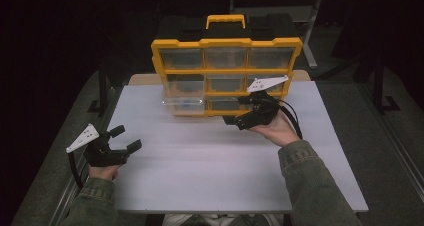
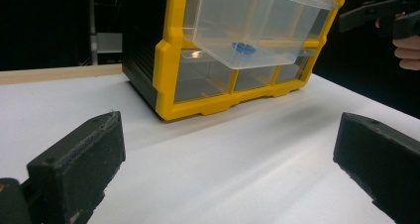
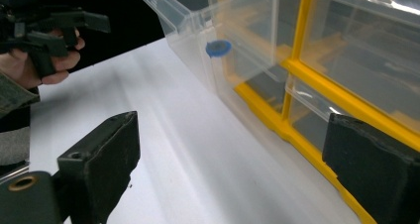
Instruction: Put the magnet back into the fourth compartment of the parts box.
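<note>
Left gripper (image 1: 126, 138): jaws spread wide, holding nothing; hovers over the near-left tabletop (image 1: 200, 161), well apart from the organizer.
Right gripper (image 1: 235, 120): jaws wide apart, empty; just in front of the organizer's bottom row, right of the drawer.
Organizer (image 1: 227, 43): yellow-framed, black-bodied parts case with clear drawers, standing upright at the tabletop's far edge, handle on top.
Drawer (image 2: 255, 23): clear, lower-left, pulled out partway and left projecting.
Contents: small blue piece (image 2: 243, 47) inside the drawer; kind cannot be told.
</note>
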Motion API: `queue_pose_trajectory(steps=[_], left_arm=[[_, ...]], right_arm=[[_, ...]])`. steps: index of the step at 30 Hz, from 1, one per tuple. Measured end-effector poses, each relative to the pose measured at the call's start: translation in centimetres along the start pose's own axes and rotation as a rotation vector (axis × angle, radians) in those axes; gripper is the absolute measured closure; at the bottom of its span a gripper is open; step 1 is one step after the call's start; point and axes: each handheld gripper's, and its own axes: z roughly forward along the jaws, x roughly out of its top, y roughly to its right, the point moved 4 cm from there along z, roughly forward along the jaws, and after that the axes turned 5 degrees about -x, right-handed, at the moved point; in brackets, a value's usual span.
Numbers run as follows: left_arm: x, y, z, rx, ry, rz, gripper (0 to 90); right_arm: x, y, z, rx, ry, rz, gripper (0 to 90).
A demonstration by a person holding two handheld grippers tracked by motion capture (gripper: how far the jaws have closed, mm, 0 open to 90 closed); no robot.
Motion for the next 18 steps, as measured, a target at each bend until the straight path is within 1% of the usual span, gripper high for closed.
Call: queue_pose_trajectory(steps=[5, 8, 9, 14, 15, 18], left_arm=[[0.0, 0.1, 0.0, -0.001, -0.003, 0.003, 0.0], [0.0, 0.0, 0.0, -0.001, -0.004, 0.002, 0.0], [0.0, 0.0, 0.0, 0.0, -0.006, 0.005, 0.0], [0.0, 0.0, 0.1, -0.002, -0.007, 0.004, 0.0], [0.0, 0.0, 0.1, -0.001, -0.008, 0.005, 0.0], [0.0, 0.0, 0.1, -0.002, -0.007, 0.003, 0.0]], right_arm=[[-1.0, 0.4, -0.8, -0.004, 0.026, 0.029, 7.0], [-1.7, 0.7, -1.1, -0.009, 0.031, 0.036, 7.0], [-2.1, 0.8, -1.2, -0.012, 0.029, 0.043, 7.0], [-2.9, 1.1, -1.5, -0.016, 0.032, 0.057, 7.1], [-3.6, 1.5, -1.8, -0.023, 0.037, 0.072, 7.1], [-4.1, 1.7, -2.0, -0.03, 0.041, 0.08, 7.1]])
